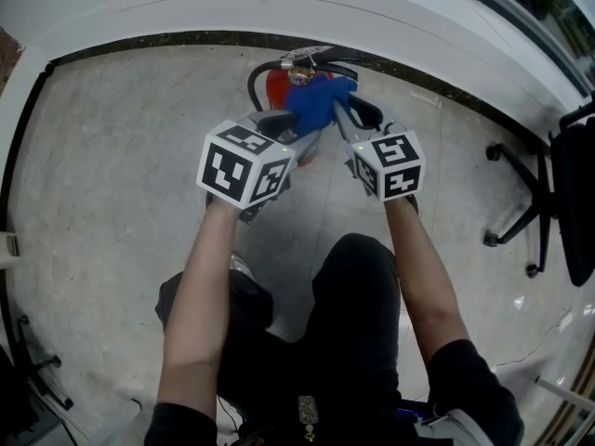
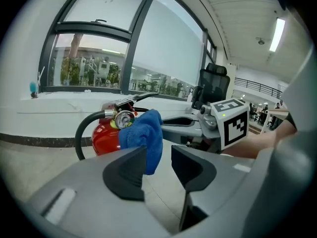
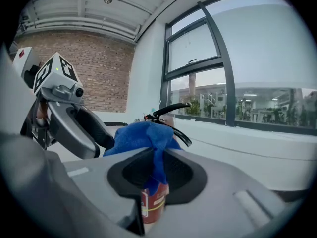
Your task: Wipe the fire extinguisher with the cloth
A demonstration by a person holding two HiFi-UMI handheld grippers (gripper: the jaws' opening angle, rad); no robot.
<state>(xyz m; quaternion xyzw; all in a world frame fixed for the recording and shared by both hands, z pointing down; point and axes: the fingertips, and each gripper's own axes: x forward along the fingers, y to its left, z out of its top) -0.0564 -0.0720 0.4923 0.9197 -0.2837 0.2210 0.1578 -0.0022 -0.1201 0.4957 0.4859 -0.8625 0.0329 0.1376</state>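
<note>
Blue cloth (image 3: 143, 135) pinched in R tool (image 3: 157, 170) | L tool (image 2: 159, 160) jaws apart, nothing gripped | both forearms (image 1: 200, 286) stretched fwd toward extinguisher (image 2: 105, 137)

We record a person in black short sleeves (image 1: 469, 379) and black trousers (image 1: 358, 295). The left tongs (image 2: 158, 165) and right tongs (image 3: 157, 170) are matte grey moulded shells; each jaw is faced with a black scooped pad (image 2: 124, 175). Each unit carries a white cube, the left cube (image 1: 244, 163) and the right cube (image 1: 390, 163), printed with black square markers. A small green light (image 1: 282, 149) shows on a cube edge.
</note>
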